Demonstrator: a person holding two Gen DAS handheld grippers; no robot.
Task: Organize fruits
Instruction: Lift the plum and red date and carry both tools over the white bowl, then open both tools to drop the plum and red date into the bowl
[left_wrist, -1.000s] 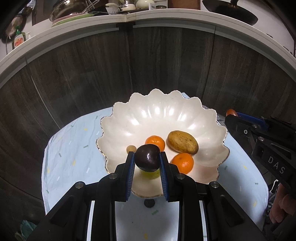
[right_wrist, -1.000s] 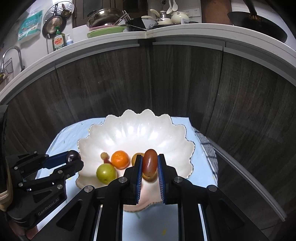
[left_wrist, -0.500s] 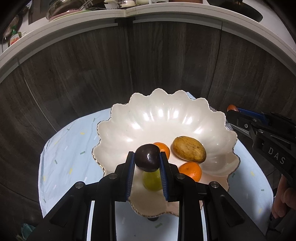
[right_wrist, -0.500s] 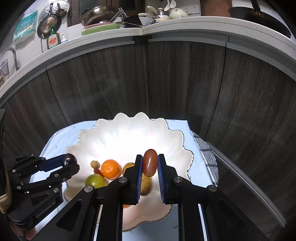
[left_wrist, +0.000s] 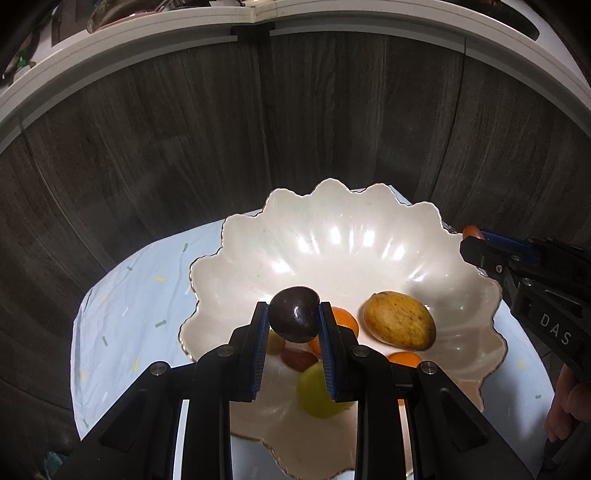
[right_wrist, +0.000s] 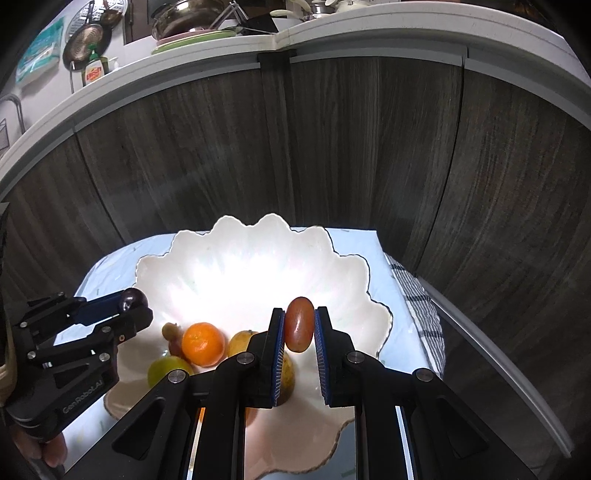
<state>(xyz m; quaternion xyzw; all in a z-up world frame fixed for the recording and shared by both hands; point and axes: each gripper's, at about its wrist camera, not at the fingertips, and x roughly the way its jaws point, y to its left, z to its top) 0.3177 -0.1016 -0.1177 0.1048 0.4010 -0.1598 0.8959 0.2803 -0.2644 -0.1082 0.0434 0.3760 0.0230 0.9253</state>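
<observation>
A white scalloped bowl (left_wrist: 332, 240) sits on my bench, which is covered with a pale blue cloth (left_wrist: 140, 295). Inside the bowl lie a yellow-brown mango (left_wrist: 399, 325), two oranges (right_wrist: 203, 343), a green round fruit (left_wrist: 317, 387) and a small reddish fruit (left_wrist: 297, 360). My left tongs (left_wrist: 293, 319) are clamped on a dark purple plum (left_wrist: 294, 314), held above the bowl's near side. My right tongs (right_wrist: 299, 330) are pinched on an oblong red grape (right_wrist: 299, 328), also over the bowl. Only the right view shows a small tan fruit (right_wrist: 169, 328) beside the orange, a checked towel (right_wrist: 417, 302) at the bench's right edge, and kitchenware on the shelf (right_wrist: 192, 40) above. Only the left view shows the mango whole.
</observation>
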